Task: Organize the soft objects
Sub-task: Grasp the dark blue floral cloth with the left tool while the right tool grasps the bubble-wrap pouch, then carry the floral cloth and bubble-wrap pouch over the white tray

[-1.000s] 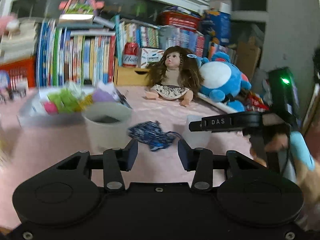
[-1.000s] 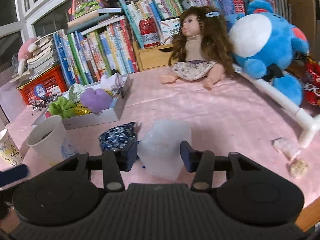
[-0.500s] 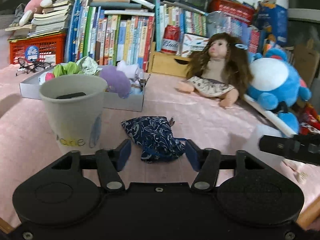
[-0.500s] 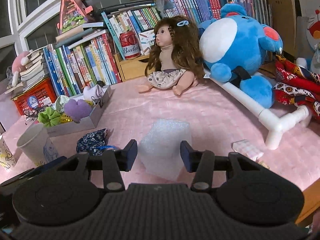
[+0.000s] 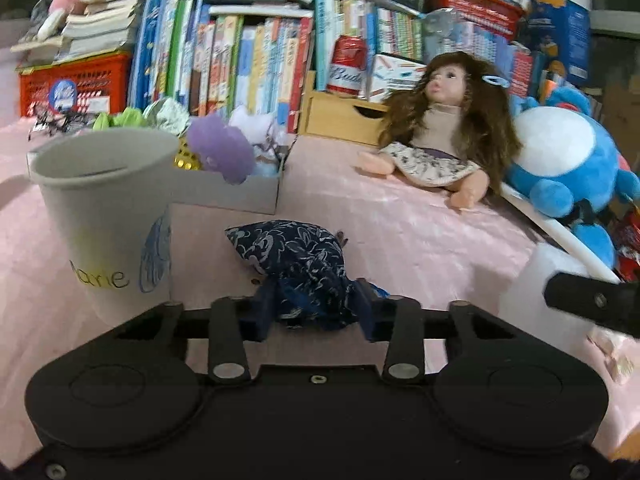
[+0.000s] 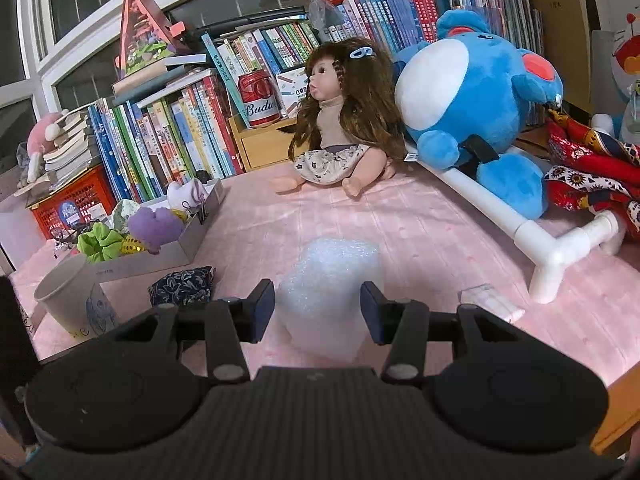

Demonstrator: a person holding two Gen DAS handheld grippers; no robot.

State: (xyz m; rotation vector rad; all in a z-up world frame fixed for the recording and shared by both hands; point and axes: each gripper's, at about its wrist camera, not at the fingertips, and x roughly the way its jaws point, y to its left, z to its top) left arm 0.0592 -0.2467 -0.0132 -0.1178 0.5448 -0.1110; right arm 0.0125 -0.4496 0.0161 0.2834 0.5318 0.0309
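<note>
— Since half a second ago, what has shifted?

— Left gripper (image 5: 315,314) has slid forward over the tabletop (image 5: 420,240), so the pouch (image 5: 298,258) that lay ahead of it now sits with its near end between the jaws. They have narrowed and press the dark floral cloth on both sides.

— And the right gripper (image 6: 318,312)?

— Its jaws stand wide apart around the bubble wrap (image 6: 330,294). The wrap stands upright between them; whether either pad touches it cannot be told.

— What lies around the pouch?

— Just left of it stands a paper cup (image 5: 106,216). Behind the cup is a shallow grey box (image 5: 236,194) holding a purple plush (image 5: 218,152), a green scrunchie (image 6: 100,244) and other small soft bits.

— Farther back?

— A doll (image 6: 340,120) sits on the pink cloth, leaning beside a big blue plush (image 6: 476,100) that rests over a white pipe (image 6: 500,208). Behind them runs a row of books (image 5: 224,64), with a red can (image 5: 347,66) on a wooden drawer box (image 5: 340,118).
</note>
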